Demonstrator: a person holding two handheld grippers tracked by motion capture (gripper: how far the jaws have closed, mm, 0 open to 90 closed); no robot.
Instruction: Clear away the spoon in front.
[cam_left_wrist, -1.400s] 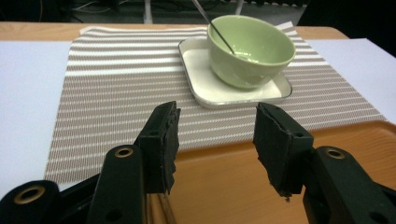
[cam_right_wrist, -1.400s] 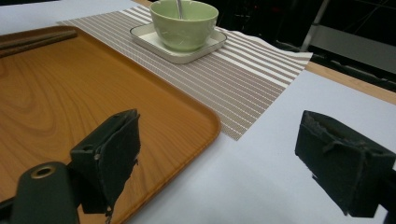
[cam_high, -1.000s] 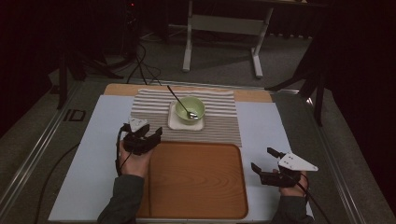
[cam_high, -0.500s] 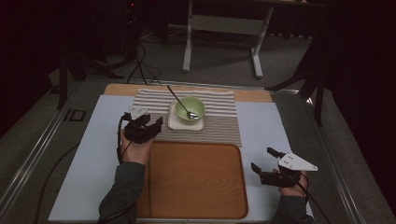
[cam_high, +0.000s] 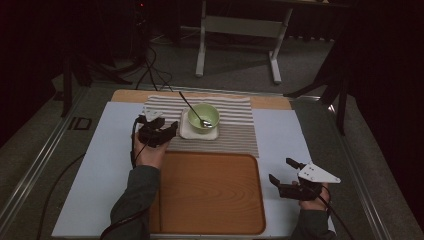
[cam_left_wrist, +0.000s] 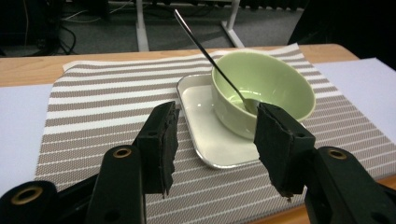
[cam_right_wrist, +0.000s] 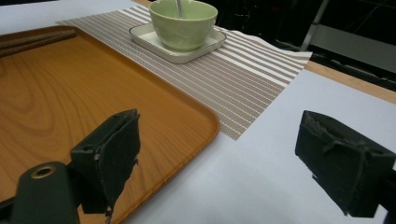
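Bowl on its plate, both grippers empty

Bowl – pale green, sits on a small white square plate, which lies on a brown-and-white striped mat at the far side of the table. Long metal spoon stands in the bowl, bowl-end down inside, handle leaning up and out over the far-left rim.

Left gripper hovers over the mat's left part, just beside the plate, pointed at it. In the left gripper view its jaws are parted approx. halfway w/ nothing between them (the plate's near corner and the bowl's side show through the gap); not touching either.

Right gripper is well apart from all that – low over the pale sheet covering the table, near the right edge of the wooden tray. Jaws spread wide, holding nothing. Right gripper view looks across the tray's corner toward the mat and bowl.

Tray lies in front of the mat, its far edge touching or slightly overlapping the mat's near edge; can't tell which.
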